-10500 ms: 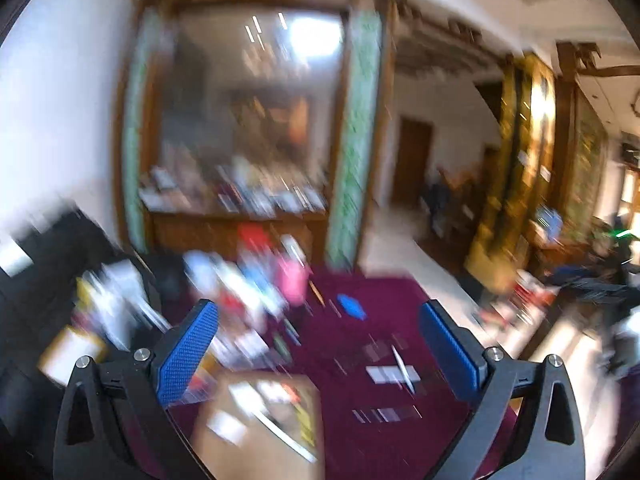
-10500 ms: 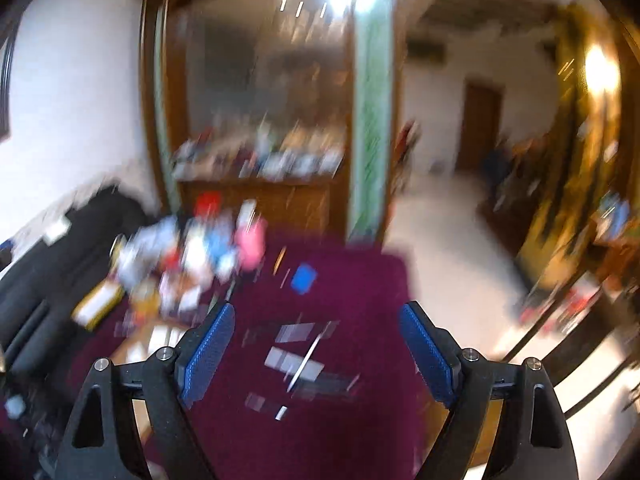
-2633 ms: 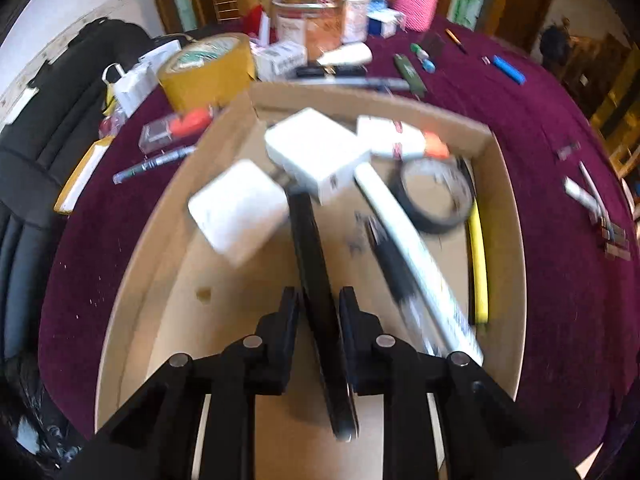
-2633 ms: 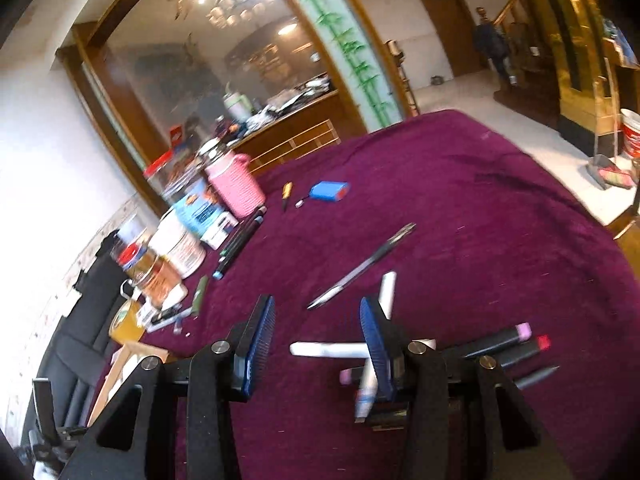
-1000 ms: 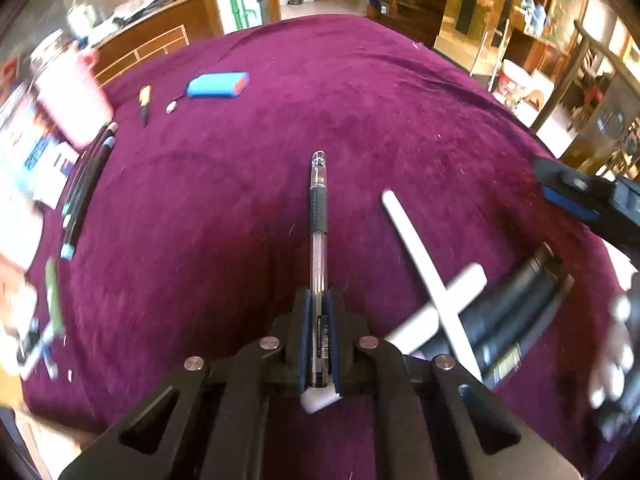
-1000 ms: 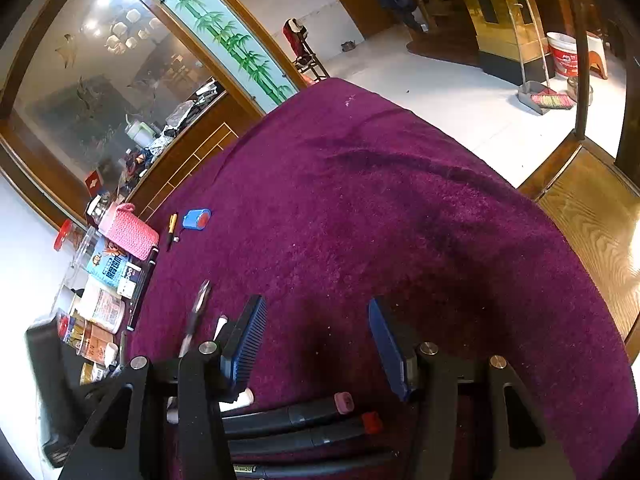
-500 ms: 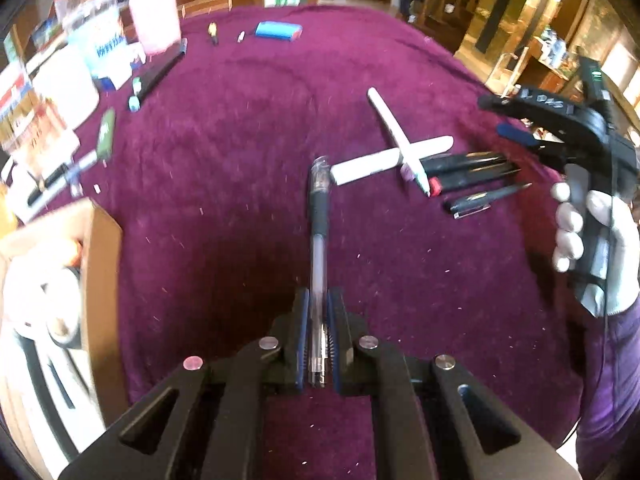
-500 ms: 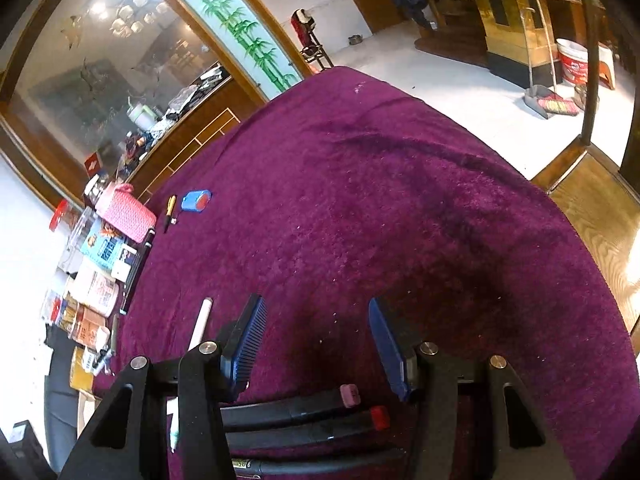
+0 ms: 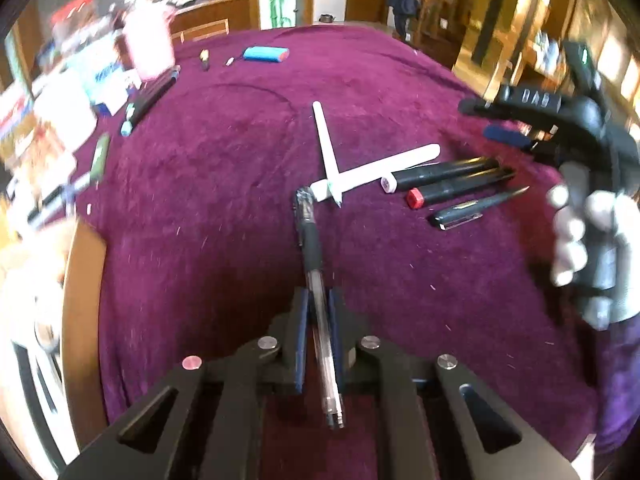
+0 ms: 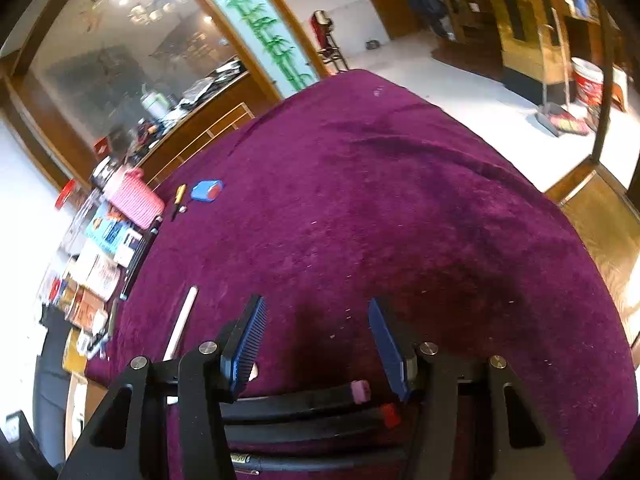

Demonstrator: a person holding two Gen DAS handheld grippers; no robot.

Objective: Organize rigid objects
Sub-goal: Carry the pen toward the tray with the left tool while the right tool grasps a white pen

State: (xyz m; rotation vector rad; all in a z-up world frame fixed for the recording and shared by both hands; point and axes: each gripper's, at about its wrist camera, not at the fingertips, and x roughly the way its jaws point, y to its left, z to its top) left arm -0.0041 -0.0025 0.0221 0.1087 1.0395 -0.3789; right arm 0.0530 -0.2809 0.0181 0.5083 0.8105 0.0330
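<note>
1 cardboard box (image 9: pixel 82 280); its contents blur beyond telling.

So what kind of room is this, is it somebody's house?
Probably a big room in a home, not a lab or shop. A table under a purple cloth holds pens and clutter, a glass-fronted cabinet stands by the wall, and a wooden staircase rises at the back.

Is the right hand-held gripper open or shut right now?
Open. In its own wrist view the right hand-held gripper has its blue pads apart with only the purple cloth between them, above the black markers.
</note>
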